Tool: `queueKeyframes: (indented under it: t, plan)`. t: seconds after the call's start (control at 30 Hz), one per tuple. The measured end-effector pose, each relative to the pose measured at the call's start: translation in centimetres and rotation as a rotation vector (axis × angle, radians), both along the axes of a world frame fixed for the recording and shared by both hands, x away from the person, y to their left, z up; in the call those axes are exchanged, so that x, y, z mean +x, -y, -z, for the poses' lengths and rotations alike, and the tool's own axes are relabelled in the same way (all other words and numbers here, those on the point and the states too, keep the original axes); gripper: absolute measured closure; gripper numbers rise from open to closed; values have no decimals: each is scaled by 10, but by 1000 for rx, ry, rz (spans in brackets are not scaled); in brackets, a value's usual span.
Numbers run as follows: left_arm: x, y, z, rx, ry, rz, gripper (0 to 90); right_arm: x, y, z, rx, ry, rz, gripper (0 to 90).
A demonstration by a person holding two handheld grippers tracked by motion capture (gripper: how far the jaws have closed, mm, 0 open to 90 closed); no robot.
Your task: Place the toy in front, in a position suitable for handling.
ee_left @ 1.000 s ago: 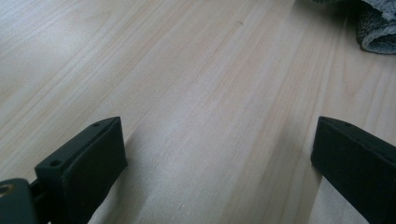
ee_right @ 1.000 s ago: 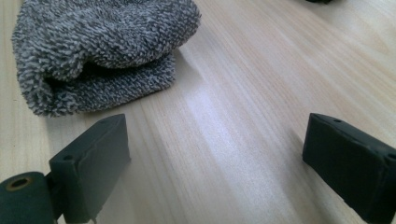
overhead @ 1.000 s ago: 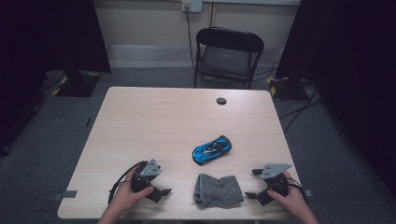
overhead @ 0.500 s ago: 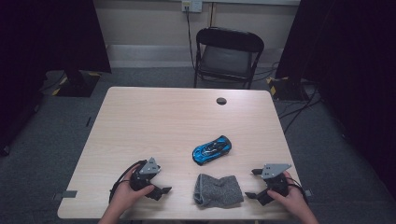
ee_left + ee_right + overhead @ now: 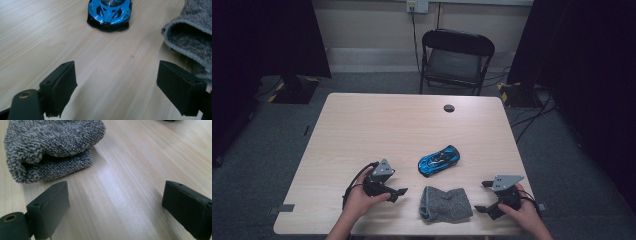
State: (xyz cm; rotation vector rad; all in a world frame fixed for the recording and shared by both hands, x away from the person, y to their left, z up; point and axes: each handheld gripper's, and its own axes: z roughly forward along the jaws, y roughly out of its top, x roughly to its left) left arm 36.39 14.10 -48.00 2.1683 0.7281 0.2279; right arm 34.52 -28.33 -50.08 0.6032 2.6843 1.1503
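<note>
On table [image 5: 362, 130], one blue car [image 5: 438, 160], one grey cloth [image 5: 446, 204], two tools [image 5: 399, 192] [image 5: 483, 196] wide apart, empty.

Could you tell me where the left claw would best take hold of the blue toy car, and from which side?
Probably across its narrow body, one jaw on each flank. The blue toy car lies diagonally with its nose towards the open left claw, so coming from above, jaws turned across the car, looks safest; the grey sock lies clear of it.

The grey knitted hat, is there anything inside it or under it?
The grey knitted hat lies flattened on the table, its opening showing only dark interior. What lies deeper inside or underneath is covered.
</note>
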Motion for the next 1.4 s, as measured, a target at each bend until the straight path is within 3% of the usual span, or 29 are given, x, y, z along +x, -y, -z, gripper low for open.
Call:
queueKeyframes:
  t: [0.3,0.4,0.8,0.93,1.3,1.4]
  plan:
    - [15,22,6,18,-5,-12,158,0,0,0,0,-1,-1,65]
    - [22,30,7,3,2,-23,159,0,0,0,0,-1,-1,65]
    - [47,65,12,48,1,17,161,0,0,0,0,-1,0,65]
    - [53,70,15,30,-4,5,161,0,0,0,0,-1,0,65]
    - [68,88,16,52,15,24,160,0,0,0,0,-1,0,64]
    - [73,90,16,53,4,28,157,0,0,0,0,-1,0,65]
